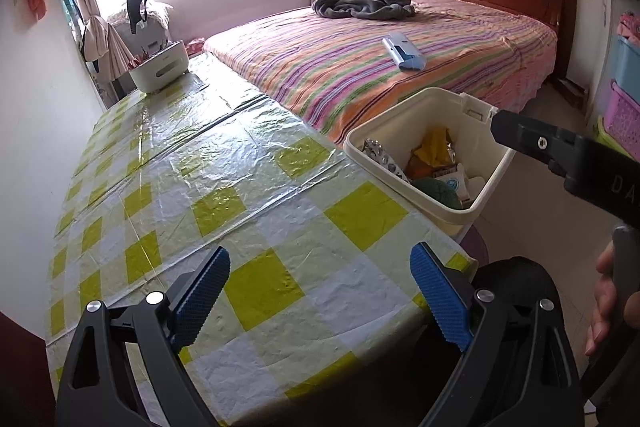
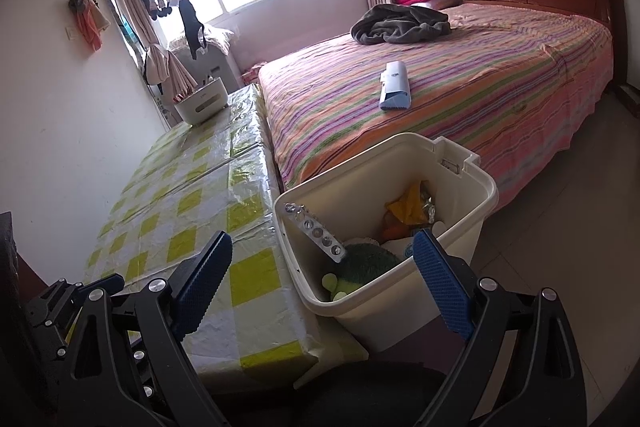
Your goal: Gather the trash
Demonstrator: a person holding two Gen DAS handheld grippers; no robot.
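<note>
The cream bin holds wrappers; each hand-held gripper, left and right, gapes empty.

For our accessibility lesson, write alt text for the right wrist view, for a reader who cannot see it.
An open right gripper, holding nothing, points at a cream bin of trash beside a table with a yellow-checked cover. Behind lies a bed with a striped sheet.
</note>
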